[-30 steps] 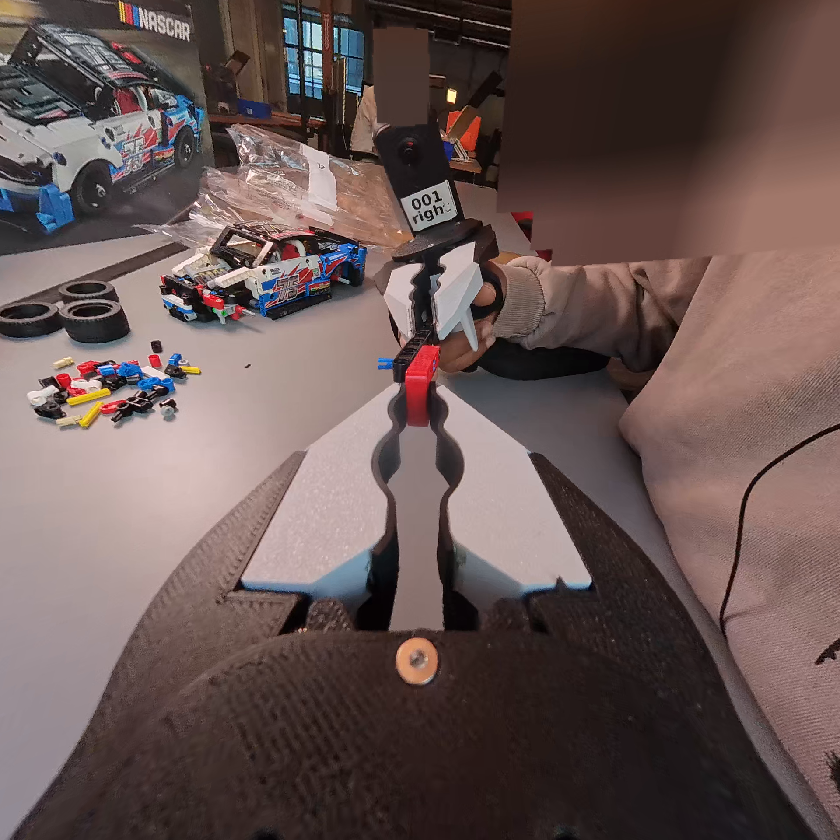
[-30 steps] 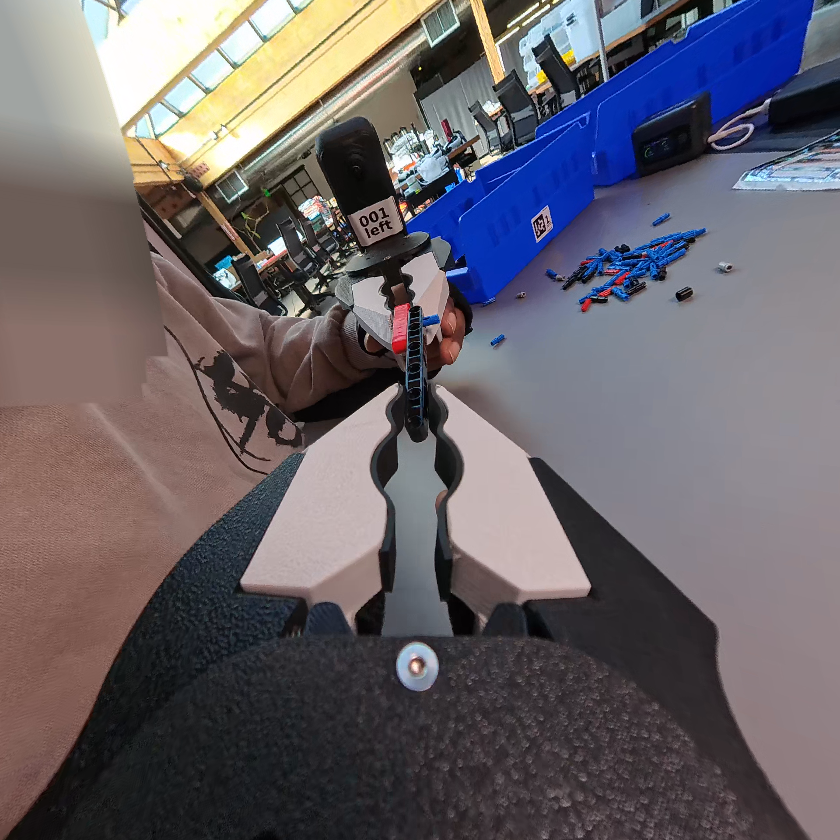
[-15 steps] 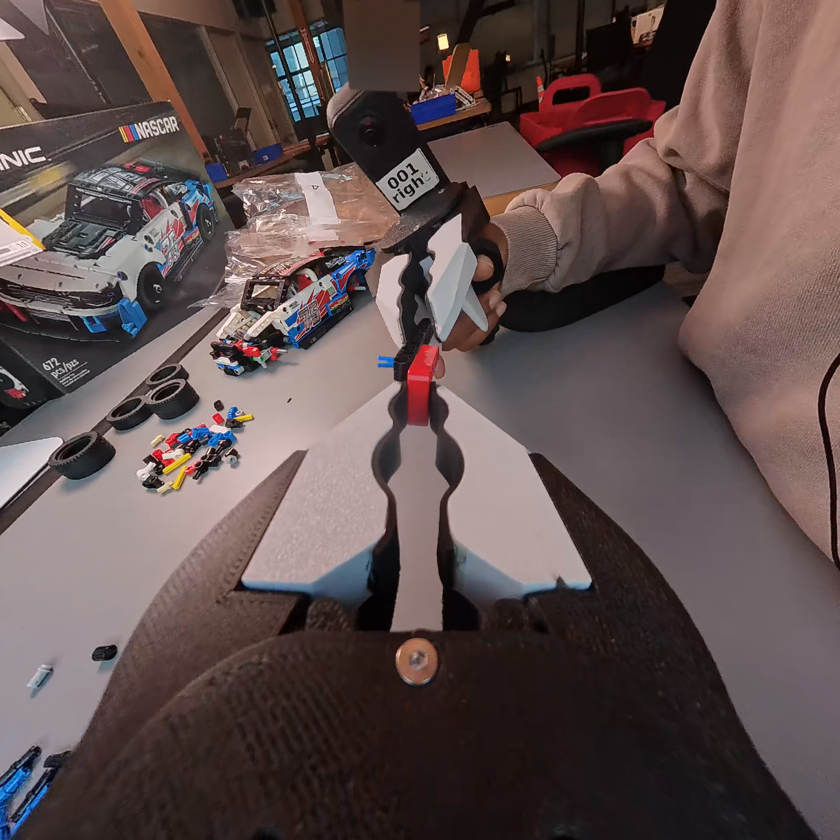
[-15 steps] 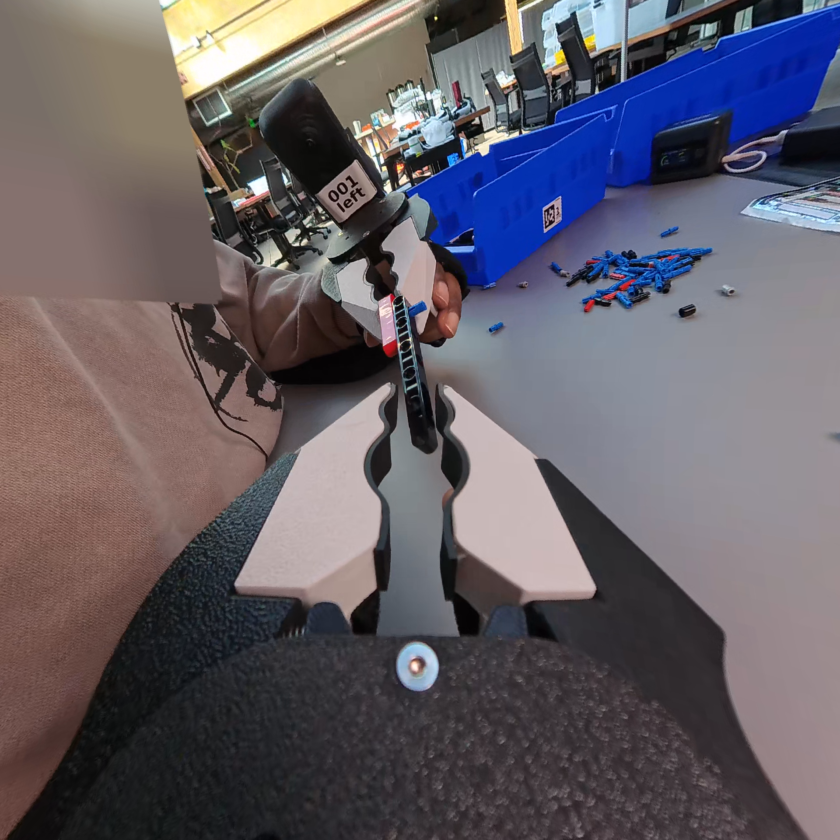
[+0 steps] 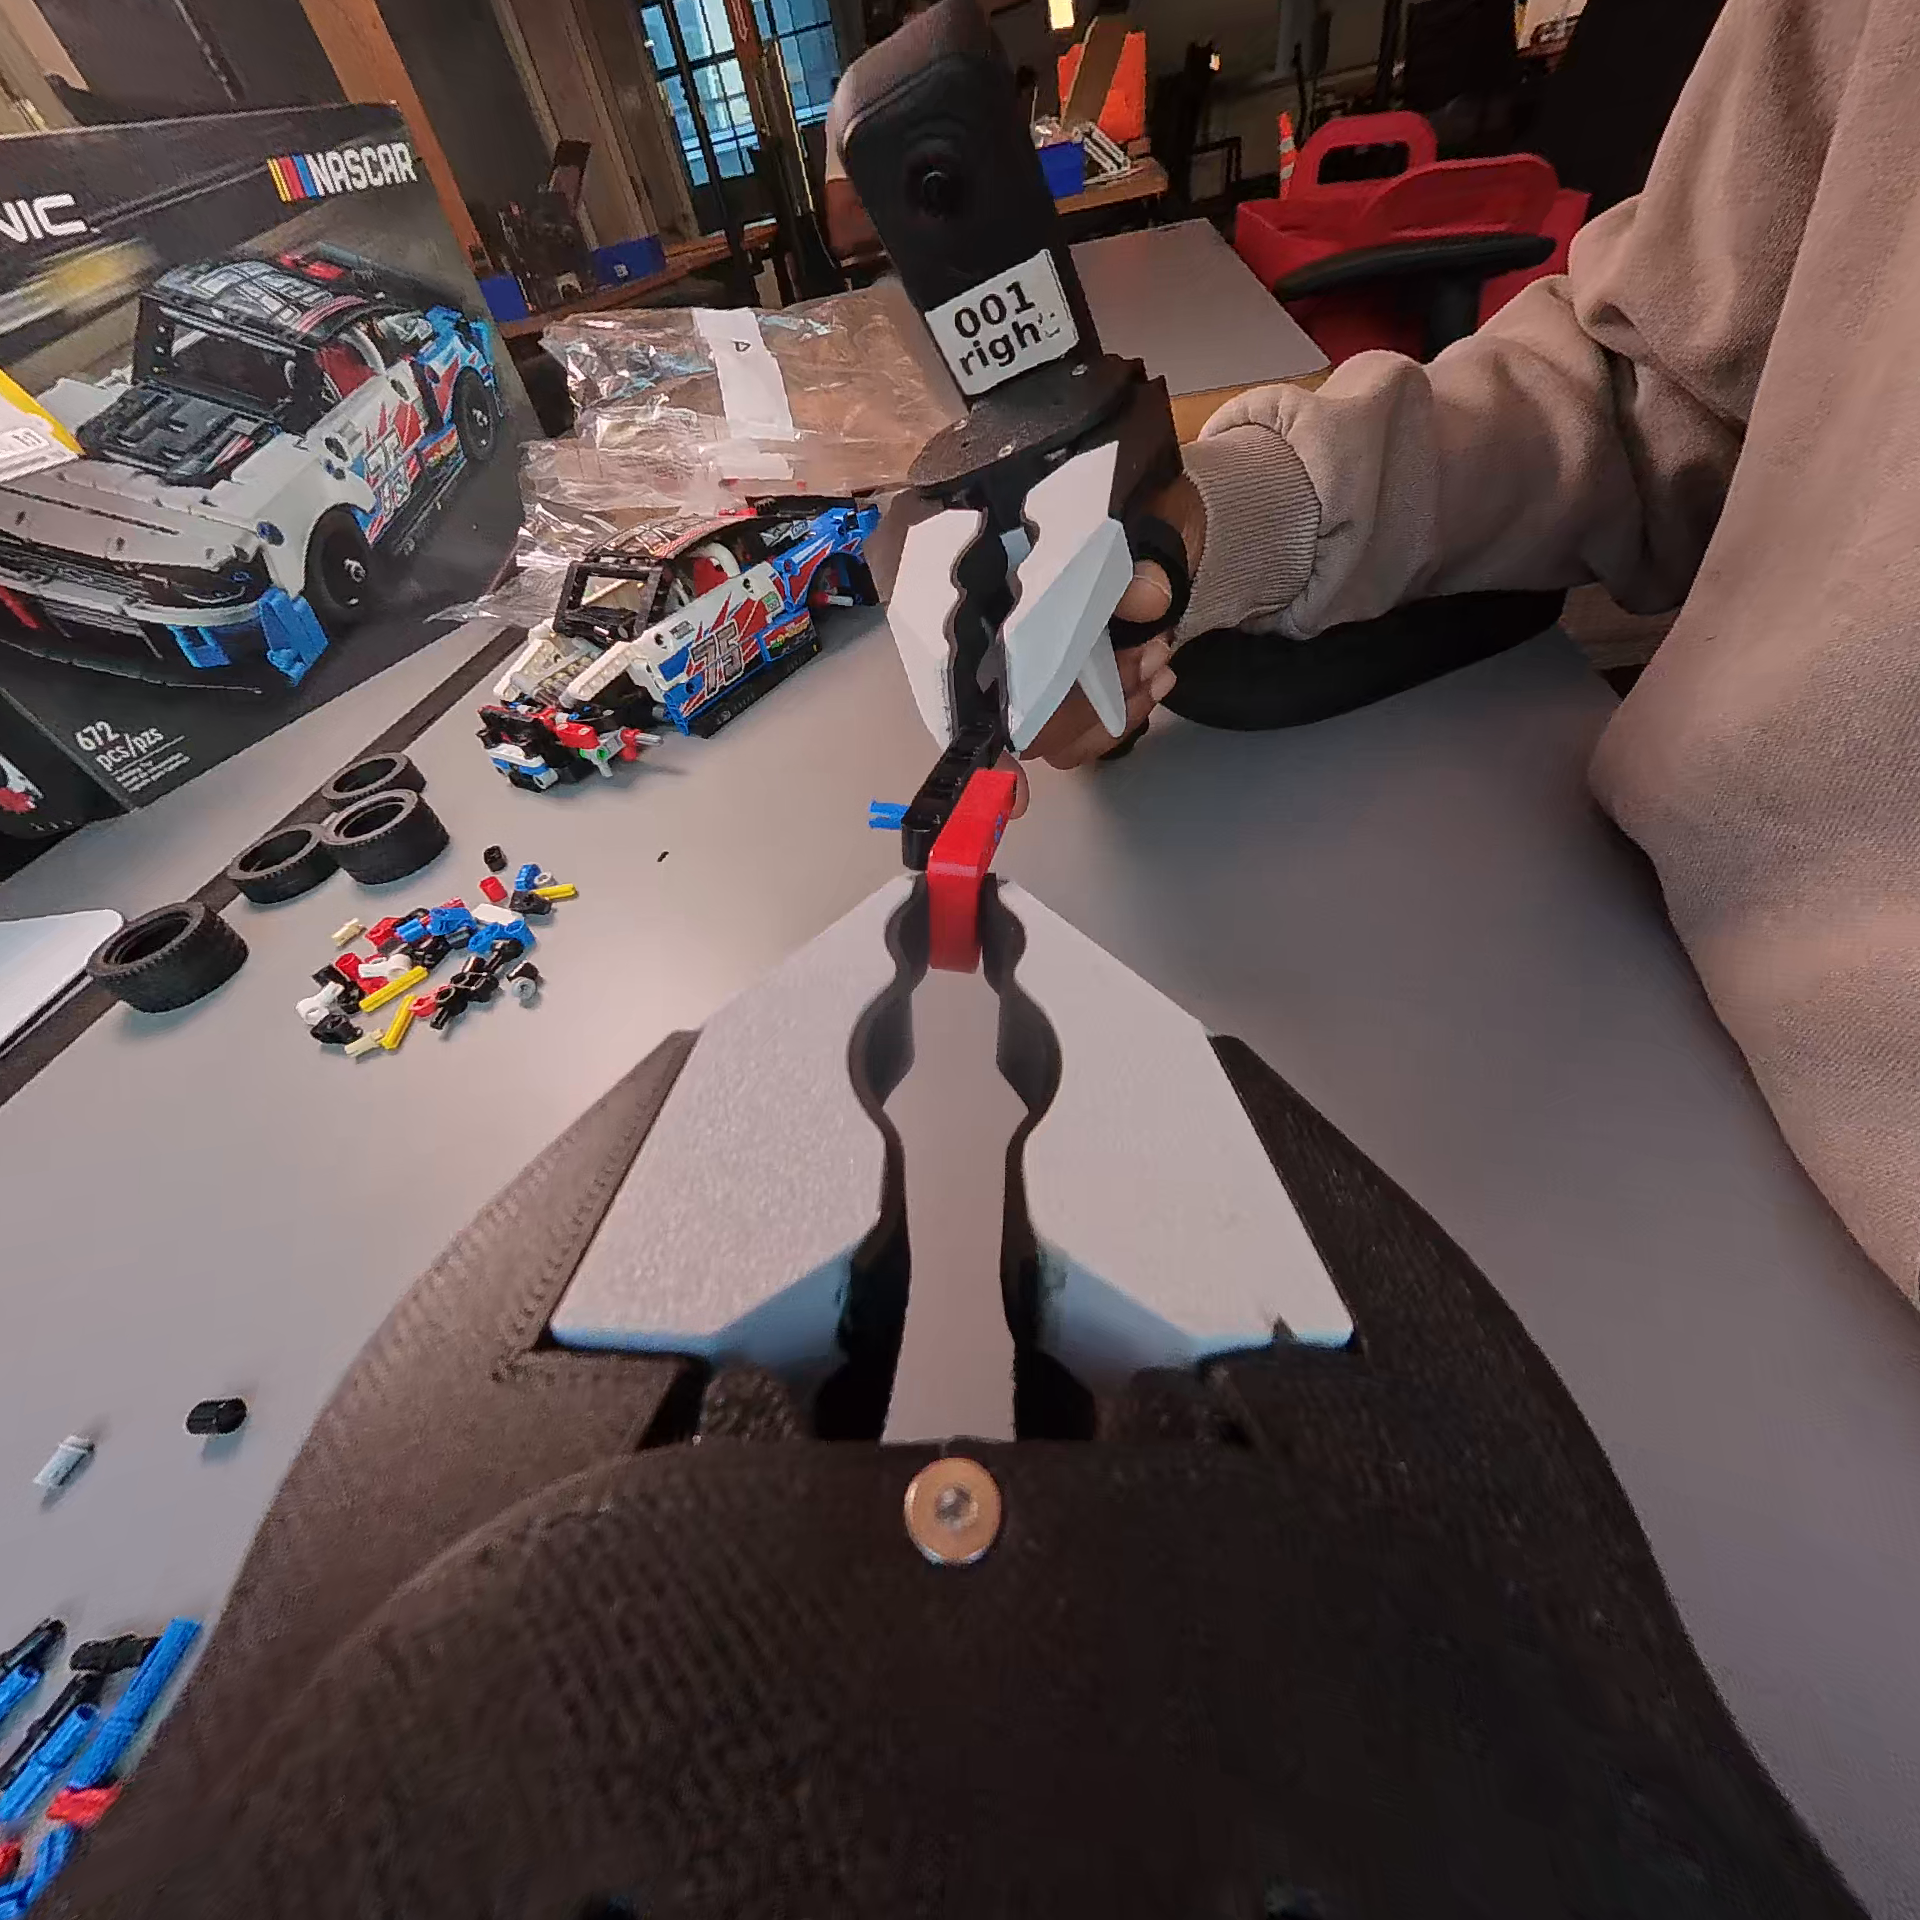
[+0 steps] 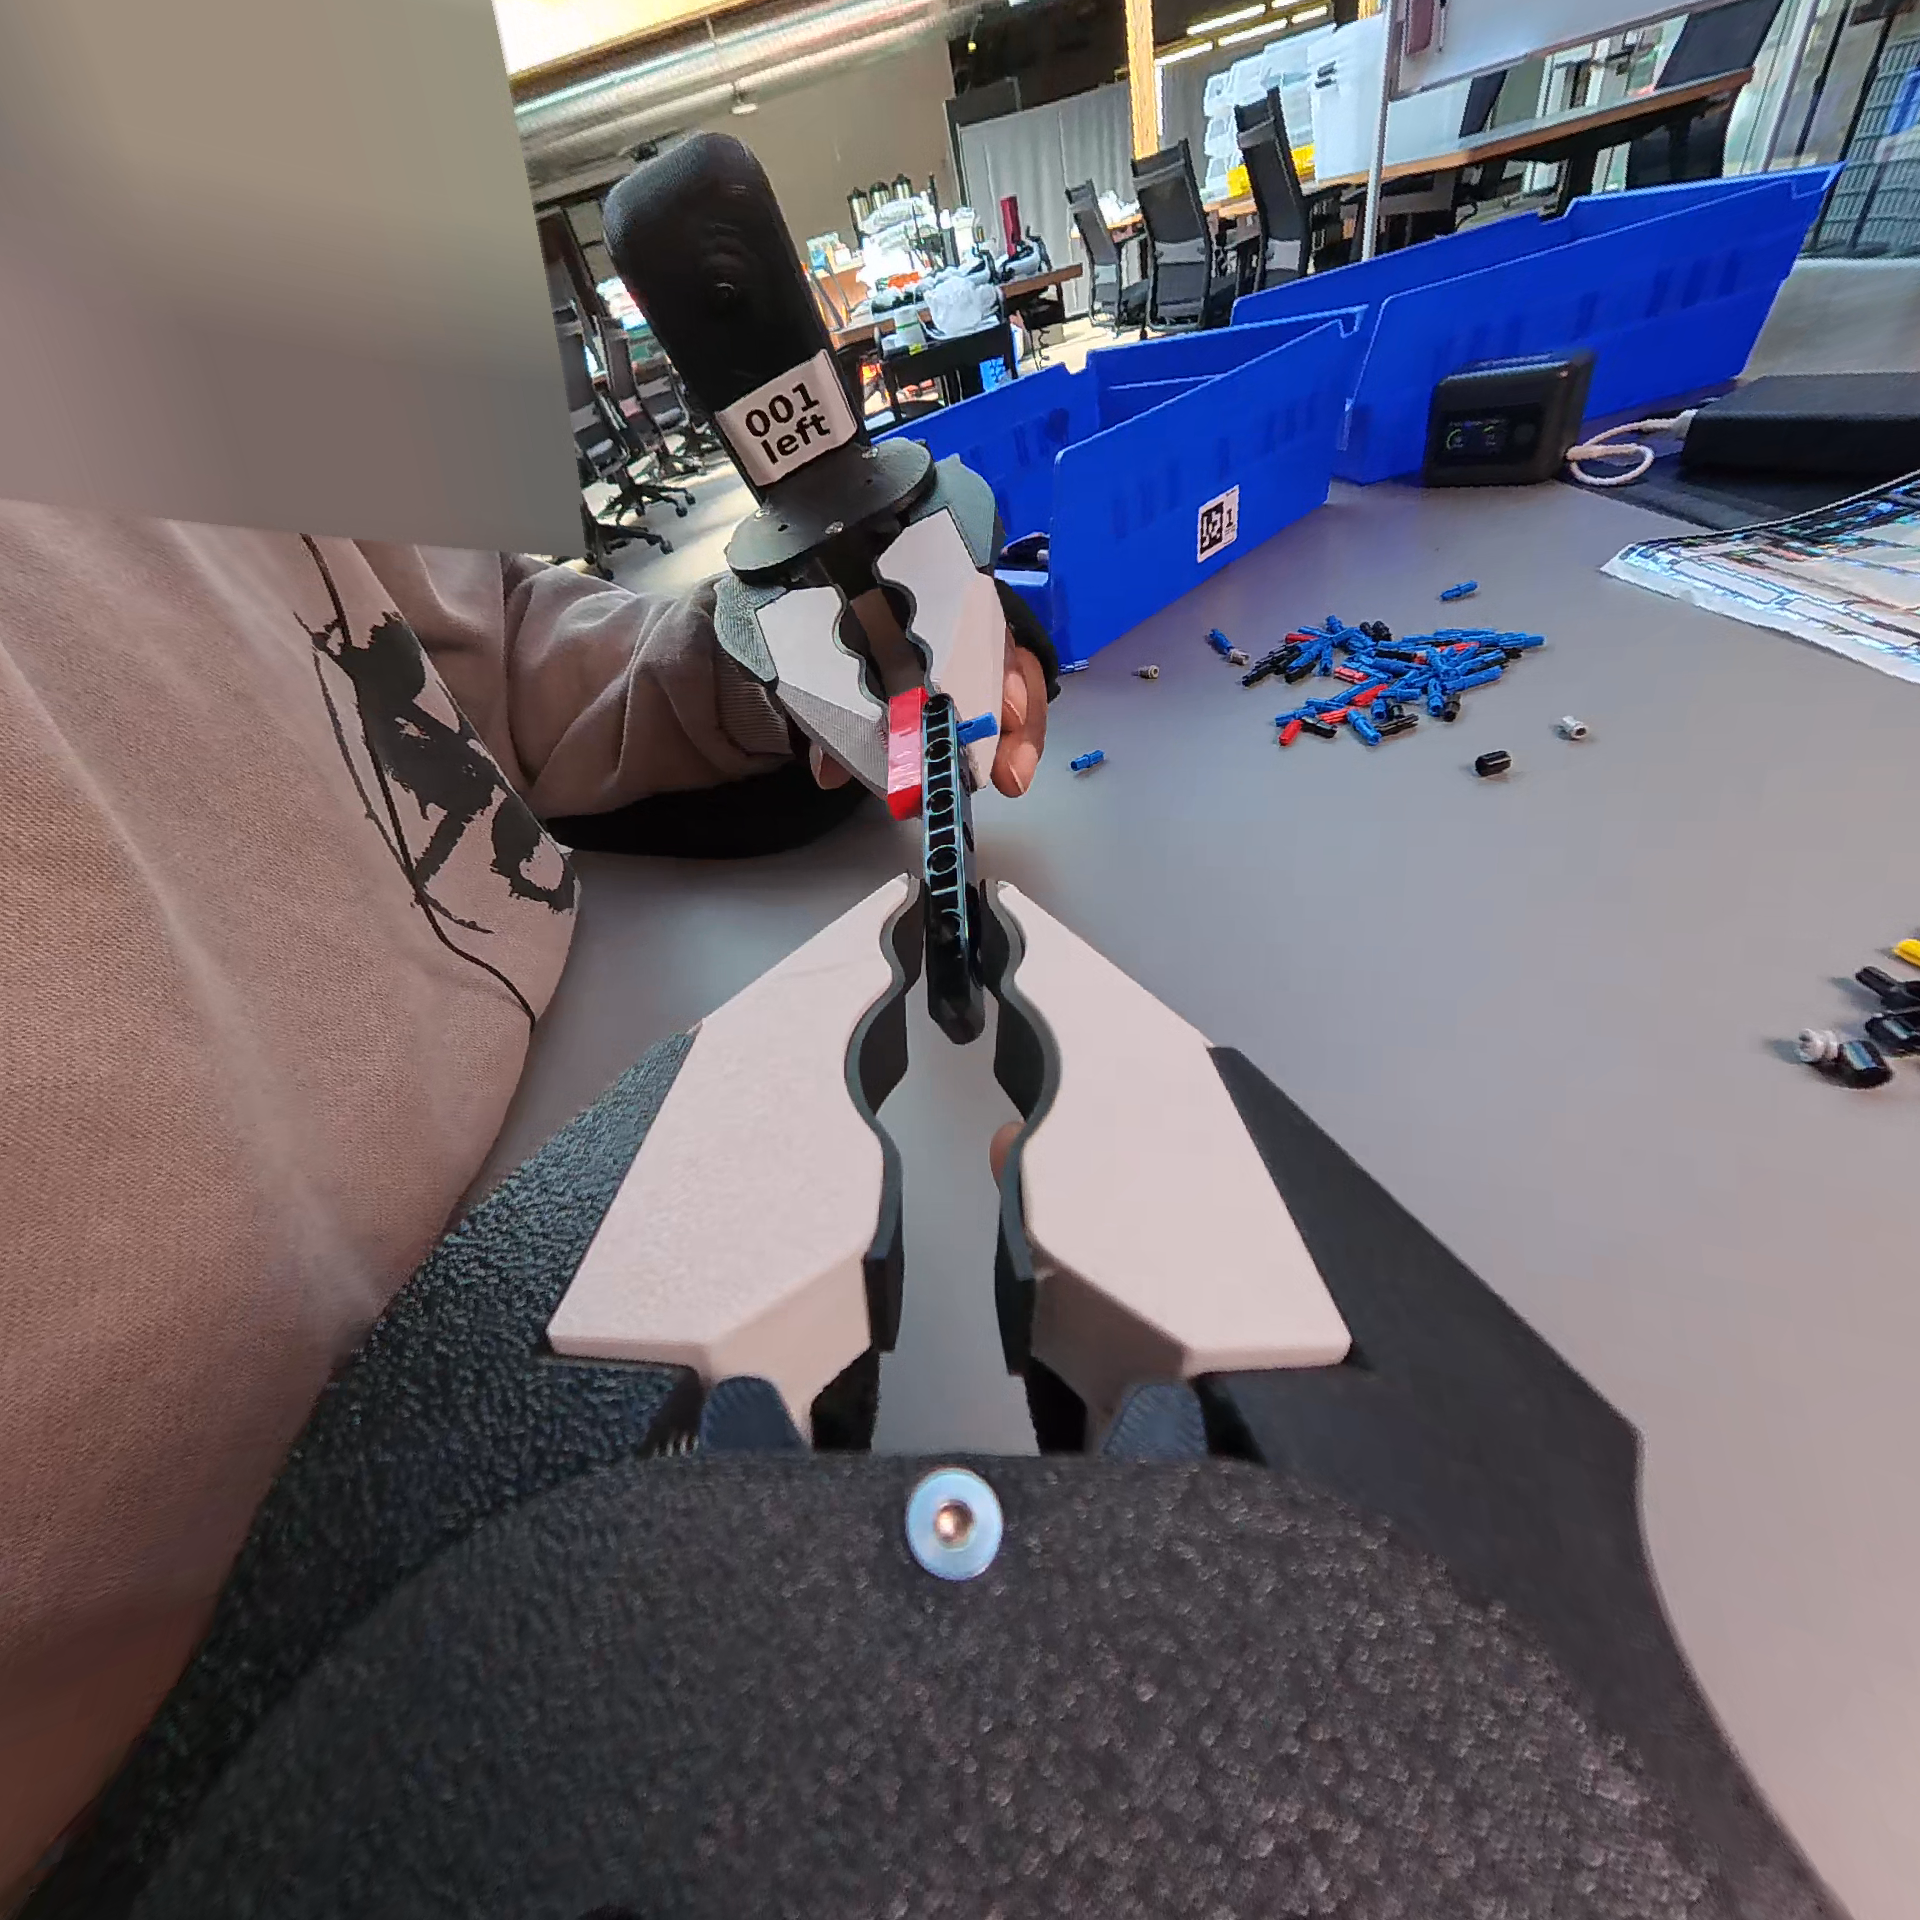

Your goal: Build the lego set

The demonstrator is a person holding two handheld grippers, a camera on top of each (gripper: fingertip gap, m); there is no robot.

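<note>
Left wrist view: the left gripper (image 5: 954, 909) clamps a red piece (image 5: 964, 862) at frame centre; a partly built car (image 5: 681, 634) and loose tyres (image 5: 343, 831) sit at left. Right wrist view: the right gripper (image 6: 951, 935) pinches a black beam (image 6: 945, 852), its long axis running up-frame to the red piece; blue pins (image 6: 1382, 681) lie upper right

We see our right tool (image 6: 951, 914) clamped on a black holed beam (image 6: 948, 883), whose far end meets a red piece (image 6: 904, 753) in the left tool (image 6: 914, 727) (a blue pin (image 6: 977, 727) juts out) above the grey tabletop (image 6: 1403, 987).
</note>
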